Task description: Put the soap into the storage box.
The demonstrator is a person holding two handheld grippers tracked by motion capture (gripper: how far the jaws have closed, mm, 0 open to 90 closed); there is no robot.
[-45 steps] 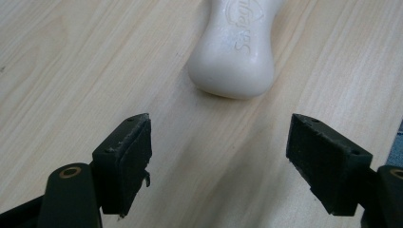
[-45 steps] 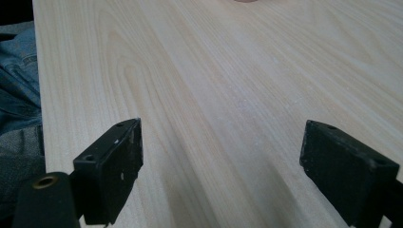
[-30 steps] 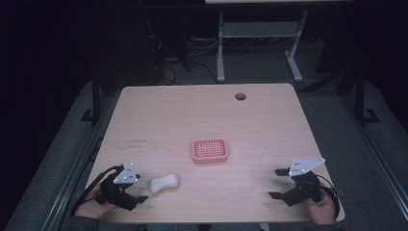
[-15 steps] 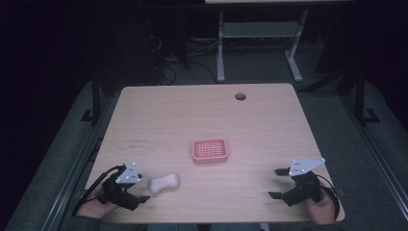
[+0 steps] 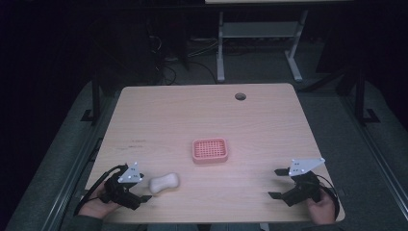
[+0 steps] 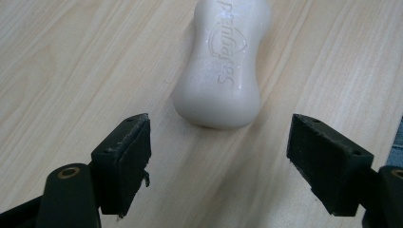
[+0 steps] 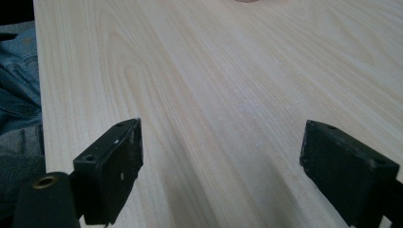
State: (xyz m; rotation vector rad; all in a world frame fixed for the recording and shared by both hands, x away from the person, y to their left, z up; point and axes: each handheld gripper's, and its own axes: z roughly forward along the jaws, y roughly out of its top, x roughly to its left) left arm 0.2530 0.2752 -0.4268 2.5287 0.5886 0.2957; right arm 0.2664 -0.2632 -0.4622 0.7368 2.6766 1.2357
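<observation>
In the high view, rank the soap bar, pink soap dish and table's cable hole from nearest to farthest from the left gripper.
From the left gripper:
1. Soap bar, just ahead of its open jaws.
2. Pink soap dish, mid-table.
3. Cable hole, near the far edge.

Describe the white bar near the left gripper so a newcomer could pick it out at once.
Start at the wooden table and find the pink slotted dish near its middle. Toward the near left edge lies the soap bar, just ahead of the open left gripper. It is the one white, waisted thing, with lettering pressed into its top.
</observation>
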